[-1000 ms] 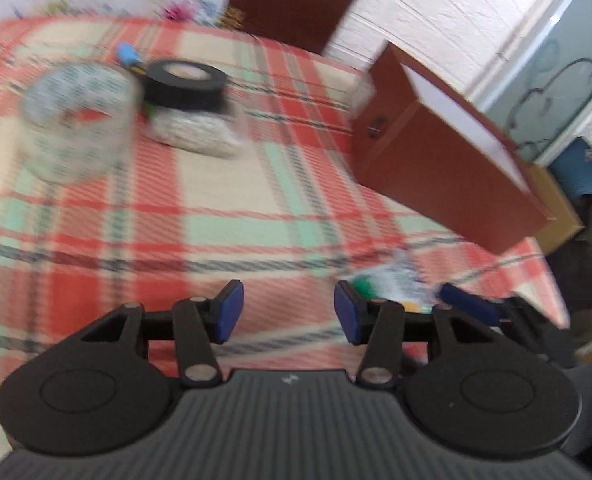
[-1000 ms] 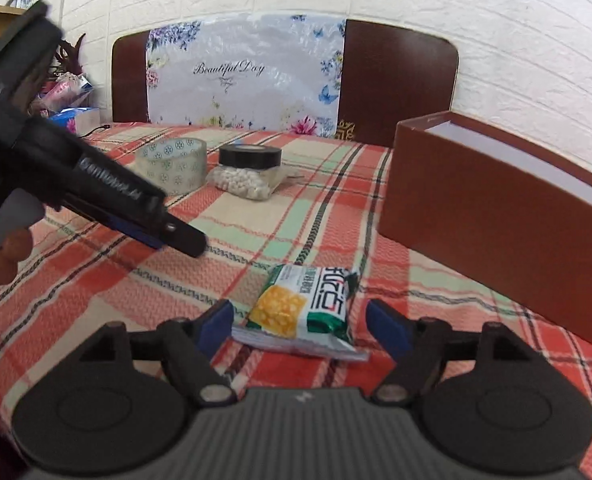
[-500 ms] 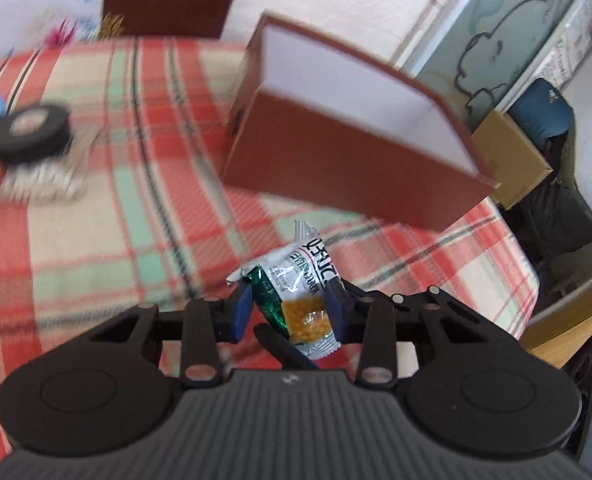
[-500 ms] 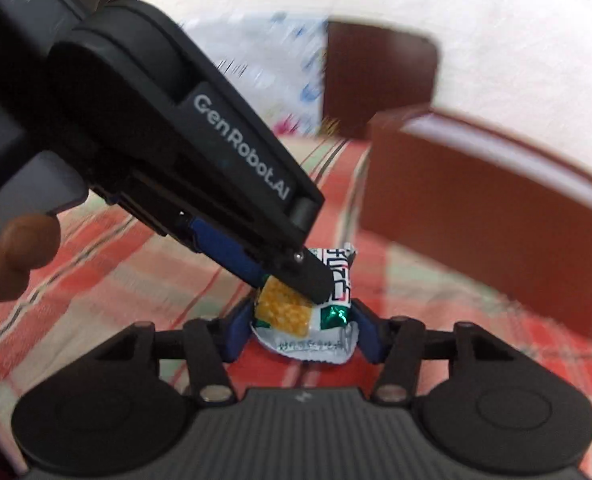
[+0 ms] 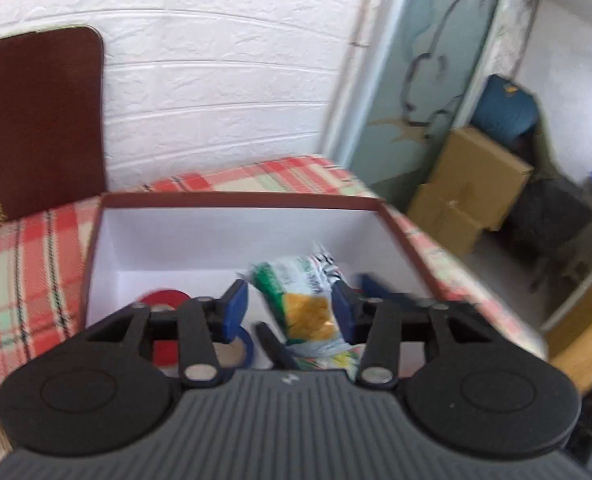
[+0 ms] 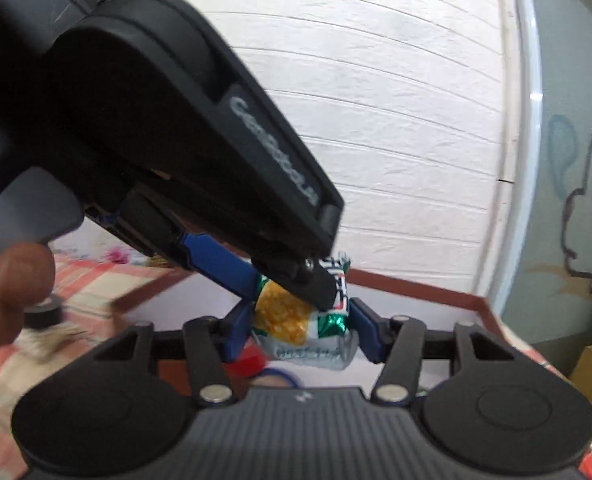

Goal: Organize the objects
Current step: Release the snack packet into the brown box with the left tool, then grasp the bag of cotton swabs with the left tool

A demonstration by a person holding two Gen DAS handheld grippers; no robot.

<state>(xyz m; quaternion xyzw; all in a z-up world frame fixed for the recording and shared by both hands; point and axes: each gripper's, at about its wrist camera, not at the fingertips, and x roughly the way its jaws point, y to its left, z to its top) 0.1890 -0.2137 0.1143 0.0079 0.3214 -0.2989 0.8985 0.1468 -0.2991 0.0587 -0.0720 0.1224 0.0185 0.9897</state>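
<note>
A green, yellow and white snack packet (image 5: 308,304) hangs over the open brown box (image 5: 240,199) with its white inside. Both grippers are at it. My left gripper (image 5: 290,312) has its blue pads spread a little, the packet against the right pad. My right gripper (image 6: 302,330) has its pads on both sides of the packet (image 6: 296,320). The left gripper's body (image 6: 200,132) fills the upper left of the right wrist view, its finger tip on the packet. Red tape (image 5: 164,300) and blue tape (image 5: 244,344) lie inside the box.
The box stands on a red, green and cream plaid cloth (image 5: 24,264). A black tape roll (image 6: 44,312) on a bag of white beads lies left of the box. Cardboard boxes (image 5: 468,192) and a dark chair stand on the floor at right. A white brick wall is behind.
Both grippers have lifted the packet off the cloth and carried it over the open box. The left gripper's pads have spread a little.
</note>
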